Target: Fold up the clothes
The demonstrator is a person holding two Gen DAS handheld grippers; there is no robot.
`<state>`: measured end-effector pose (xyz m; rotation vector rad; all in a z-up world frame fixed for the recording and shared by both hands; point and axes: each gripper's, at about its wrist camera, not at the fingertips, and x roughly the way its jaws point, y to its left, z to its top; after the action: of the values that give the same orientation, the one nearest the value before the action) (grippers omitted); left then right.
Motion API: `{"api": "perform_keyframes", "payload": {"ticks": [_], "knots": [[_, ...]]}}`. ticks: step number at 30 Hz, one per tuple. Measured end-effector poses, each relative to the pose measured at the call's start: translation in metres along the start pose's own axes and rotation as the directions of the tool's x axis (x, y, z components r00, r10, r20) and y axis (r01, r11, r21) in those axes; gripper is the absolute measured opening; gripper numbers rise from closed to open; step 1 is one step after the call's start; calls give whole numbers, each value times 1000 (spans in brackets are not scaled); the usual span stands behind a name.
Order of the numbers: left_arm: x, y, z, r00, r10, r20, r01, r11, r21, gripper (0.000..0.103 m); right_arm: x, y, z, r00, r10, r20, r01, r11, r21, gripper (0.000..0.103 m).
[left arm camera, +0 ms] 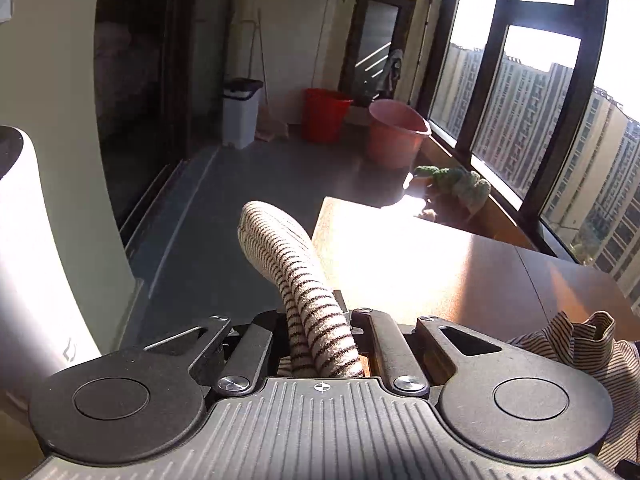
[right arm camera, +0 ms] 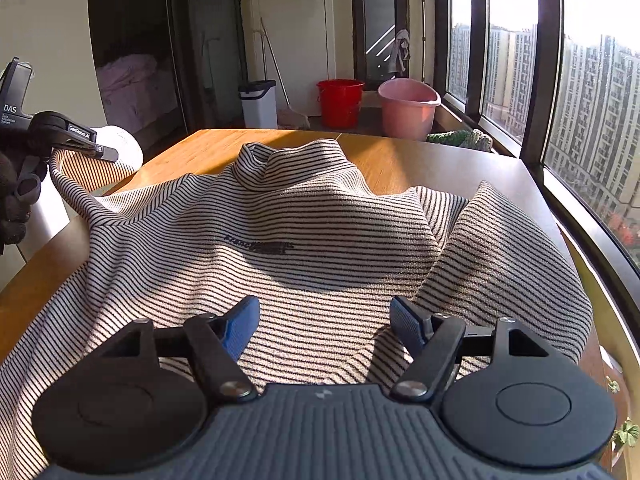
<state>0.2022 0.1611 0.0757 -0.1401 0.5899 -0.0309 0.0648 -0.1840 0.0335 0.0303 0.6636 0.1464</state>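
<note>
A cream shirt with thin dark stripes (right arm camera: 304, 232) lies spread on the wooden table (right arm camera: 400, 160), collar toward the far end, its right side bunched in a fold. My right gripper (right arm camera: 324, 320) is open just above the shirt's lower middle, blue pads (right arm camera: 240, 326) apart and empty. My left gripper (left arm camera: 320, 344) is shut on the shirt's left sleeve (left arm camera: 296, 272), which arches up out of the jaws. In the right wrist view the left gripper (right arm camera: 102, 154) holds that sleeve (right arm camera: 92, 174) raised at the table's left edge.
A red bucket (right arm camera: 340, 102), a pink tub (right arm camera: 408, 106) and a white bin (right arm camera: 260, 104) stand on the floor beyond the table. Windows run along the right side. A white cylinder (left arm camera: 32, 240) stands to the left. A green cloth (right arm camera: 464, 138) lies by the window sill.
</note>
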Motion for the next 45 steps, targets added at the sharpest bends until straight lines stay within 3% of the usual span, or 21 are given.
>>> {"api": "perform_keyframes", "payload": {"ticks": [3, 7, 14, 18, 23, 27, 30, 35, 37, 42, 45], "knots": [[-26, -15, 19, 991, -39, 125, 34, 999, 38, 7, 15, 1, 11, 1000, -15, 12, 15, 999, 45, 72], [-77, -37, 19, 958, -108, 266, 65, 984, 166, 7, 9, 0, 8, 1000, -6, 23, 5, 999, 46, 74], [-131, -58, -2, 927, -141, 348, 26, 949, 314, 7, -28, -19, -10, 999, 54, -5, -54, 997, 48, 85], [-139, -75, 0, 926, -167, 338, 48, 941, 334, 7, -44, -15, -21, 1000, 21, -20, -23, 997, -73, 86], [-132, -106, 0, 922, -235, 308, 114, 924, 365, 8, -50, -21, -20, 1000, 22, 4, -22, 998, -55, 92], [-121, -138, -5, 912, -323, 253, 213, 900, 381, 11, -45, -21, -22, 1000, 21, -2, -22, 998, -52, 93], [-116, -156, -9, 889, -411, 200, 320, 873, 369, 16, -42, -19, -24, 1000, 22, -7, -23, 998, -55, 95], [-105, -157, -10, 821, -561, 110, 524, 815, 249, 24, -43, -18, -25, 1000, 19, -5, -19, 998, -57, 98], [-103, -149, -10, 806, -582, 109, 553, 805, 215, 28, -41, -17, -24, 1000, 19, -9, -20, 998, -61, 100], [-104, -124, -10, 776, -621, 114, 605, 783, 146, 54, -32, -11, -23, 998, 23, -64, -29, 994, -102, 103], [-96, -128, -7, 773, -626, 97, 620, 779, 92, 55, -23, -5, -21, 994, 15, -108, -29, 991, -130, 103]]}}
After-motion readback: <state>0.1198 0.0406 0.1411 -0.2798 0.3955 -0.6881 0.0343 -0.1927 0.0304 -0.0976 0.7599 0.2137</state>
